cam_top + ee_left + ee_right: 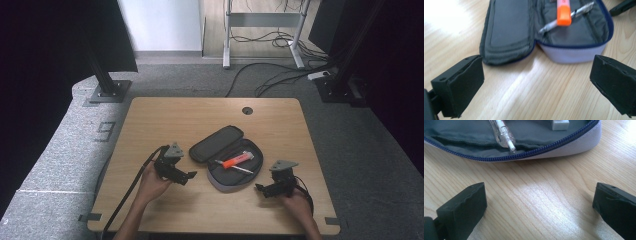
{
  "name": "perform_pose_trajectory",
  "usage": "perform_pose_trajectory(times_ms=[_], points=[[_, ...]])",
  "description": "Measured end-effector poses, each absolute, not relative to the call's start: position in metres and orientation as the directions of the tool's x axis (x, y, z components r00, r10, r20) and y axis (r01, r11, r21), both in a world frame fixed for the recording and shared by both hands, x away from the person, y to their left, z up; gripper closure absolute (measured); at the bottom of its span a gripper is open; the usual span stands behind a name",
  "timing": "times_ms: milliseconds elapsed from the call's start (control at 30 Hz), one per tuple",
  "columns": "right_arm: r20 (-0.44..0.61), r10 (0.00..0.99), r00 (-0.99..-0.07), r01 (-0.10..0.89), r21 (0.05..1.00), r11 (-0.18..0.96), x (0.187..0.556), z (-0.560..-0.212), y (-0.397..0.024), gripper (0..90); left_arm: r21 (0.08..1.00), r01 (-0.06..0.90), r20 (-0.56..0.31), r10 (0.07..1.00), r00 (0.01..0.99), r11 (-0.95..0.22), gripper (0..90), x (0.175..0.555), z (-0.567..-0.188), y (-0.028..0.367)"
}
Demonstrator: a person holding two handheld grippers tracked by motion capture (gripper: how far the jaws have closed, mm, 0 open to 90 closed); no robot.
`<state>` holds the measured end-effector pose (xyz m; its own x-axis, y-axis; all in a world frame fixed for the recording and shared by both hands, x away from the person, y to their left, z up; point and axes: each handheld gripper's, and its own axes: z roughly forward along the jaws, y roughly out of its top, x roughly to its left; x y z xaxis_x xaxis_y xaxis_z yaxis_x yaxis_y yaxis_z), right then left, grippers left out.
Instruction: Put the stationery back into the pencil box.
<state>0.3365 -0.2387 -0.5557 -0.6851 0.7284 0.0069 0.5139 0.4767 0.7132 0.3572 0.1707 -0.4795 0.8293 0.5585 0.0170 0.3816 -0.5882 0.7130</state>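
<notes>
both tools, left [192, 176] and right [258, 188], gape wide and empty over the wooden table [165, 120] on grey carpet [70, 135].

Legible markings, as seen from my place at the worktop [165, 125]:
1. Numeral "9", one large digit marked in dark strokes on the grey carpeted floor [60, 150], just beside the worktop's far left corner, high view.
2. Orange marker [236, 161] in the open pencil case [220, 145]: its pale end may carry print, too blurred for me to read in either the high view or the left claw view.
No other text, brand or sign readable
</notes>
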Motion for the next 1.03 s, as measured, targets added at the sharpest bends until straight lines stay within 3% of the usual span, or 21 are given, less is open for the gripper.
perform_pose_trajectory(times_ms=[500, 633, 833, 1033], points=[[0.008, 0.728, -0.686, 0.515, 0.712, 0.477, 0.336, -0.556, -0.239, 0.0, 0.677, 0.426, 0.028, 0.599, 0.8, -0.601, 0.0, 0.347, -0.528, 0.19], [0.008, 0.728, -0.686, 0.514, 0.712, 0.477, 0.337, -0.556, -0.239, 0.0, 0.64, 0.431, 0.068, 0.605, 0.793, -0.636, 0.0, 0.347, -0.541, 0.189], [0.008, 0.728, -0.686, 0.515, 0.712, 0.477, 0.336, -0.556, -0.239, 0.0, 0.655, 0.465, -0.007, 0.61, 0.792, -0.596, 0.0, 0.35, -0.548, 0.193], [0.009, 0.73, -0.683, 0.516, 0.713, 0.475, 0.336, -0.556, -0.239, 0.0, 0.655, 0.467, -0.007, 0.613, 0.79, -0.595, 0.0, 0.349, -0.548, 0.193]])
